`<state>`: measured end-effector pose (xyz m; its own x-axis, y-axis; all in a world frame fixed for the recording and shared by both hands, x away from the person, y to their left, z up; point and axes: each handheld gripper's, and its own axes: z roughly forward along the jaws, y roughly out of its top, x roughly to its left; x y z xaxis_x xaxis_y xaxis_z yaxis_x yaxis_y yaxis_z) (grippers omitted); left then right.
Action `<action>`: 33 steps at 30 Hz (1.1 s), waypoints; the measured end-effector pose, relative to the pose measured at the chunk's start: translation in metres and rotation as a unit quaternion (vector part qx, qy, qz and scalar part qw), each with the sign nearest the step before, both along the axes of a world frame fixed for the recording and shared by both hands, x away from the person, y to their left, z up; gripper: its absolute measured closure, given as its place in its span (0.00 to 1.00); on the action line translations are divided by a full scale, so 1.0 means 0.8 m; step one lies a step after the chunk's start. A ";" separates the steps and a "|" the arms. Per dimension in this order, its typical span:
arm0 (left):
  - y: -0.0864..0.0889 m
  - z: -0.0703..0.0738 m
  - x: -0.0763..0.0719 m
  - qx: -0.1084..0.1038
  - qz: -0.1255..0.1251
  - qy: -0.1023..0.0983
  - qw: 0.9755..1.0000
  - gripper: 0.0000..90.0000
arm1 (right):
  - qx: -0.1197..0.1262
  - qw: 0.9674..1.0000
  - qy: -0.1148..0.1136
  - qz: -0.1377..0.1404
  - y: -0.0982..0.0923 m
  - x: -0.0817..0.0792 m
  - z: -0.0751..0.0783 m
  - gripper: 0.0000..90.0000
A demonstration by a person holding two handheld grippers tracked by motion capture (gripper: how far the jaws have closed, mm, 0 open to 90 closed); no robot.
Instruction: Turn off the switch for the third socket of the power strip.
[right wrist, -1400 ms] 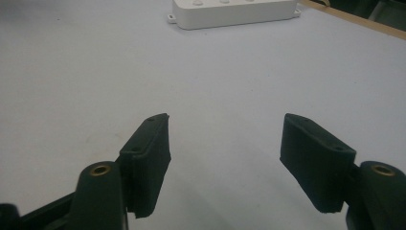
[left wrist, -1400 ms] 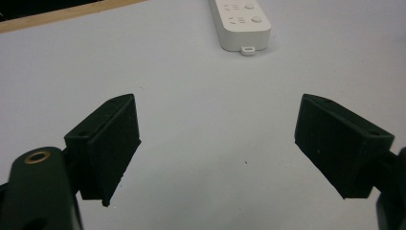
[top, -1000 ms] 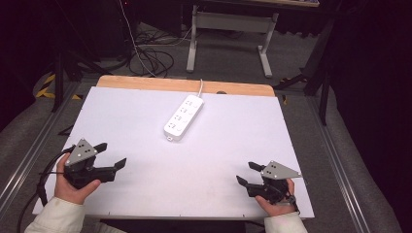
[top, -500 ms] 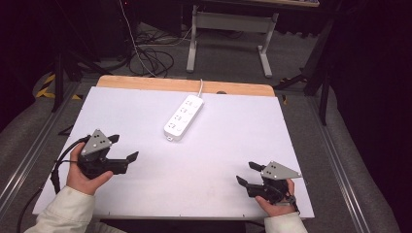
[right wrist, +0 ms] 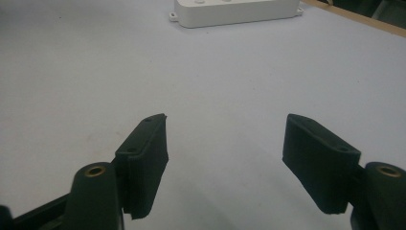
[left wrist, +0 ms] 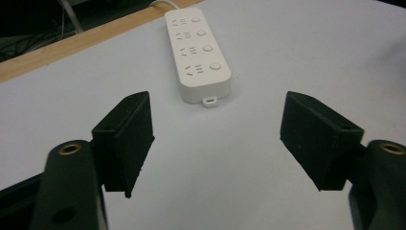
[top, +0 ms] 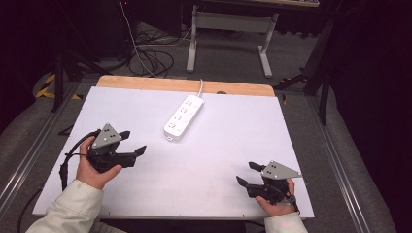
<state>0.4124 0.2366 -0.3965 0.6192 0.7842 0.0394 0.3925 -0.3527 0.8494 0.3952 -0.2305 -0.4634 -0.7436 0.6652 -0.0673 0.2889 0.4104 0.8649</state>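
White and light, the power strip [top: 183, 117] lay toward the far middle of the table [top: 233, 145] in the high view, well apart from the left gripper [top: 133, 143] and the right gripper [top: 245, 174], both spread and empty. Its cord left over the wooden edge, so a tug could drag it askew.

From the left gripper view, the jaws had just been closing with nothing between them; the strip [left wrist: 198, 55] sat ahead and could slide under a lopsided pinch.

From the right gripper view, the strip [right wrist: 234, 12] was cut off at the top.
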 end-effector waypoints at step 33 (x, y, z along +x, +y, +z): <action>-0.048 0.042 0.070 -0.016 -0.038 0.058 0.998 1.00 | 0.008 1.000 0.002 0.006 -0.002 0.001 0.000 0.36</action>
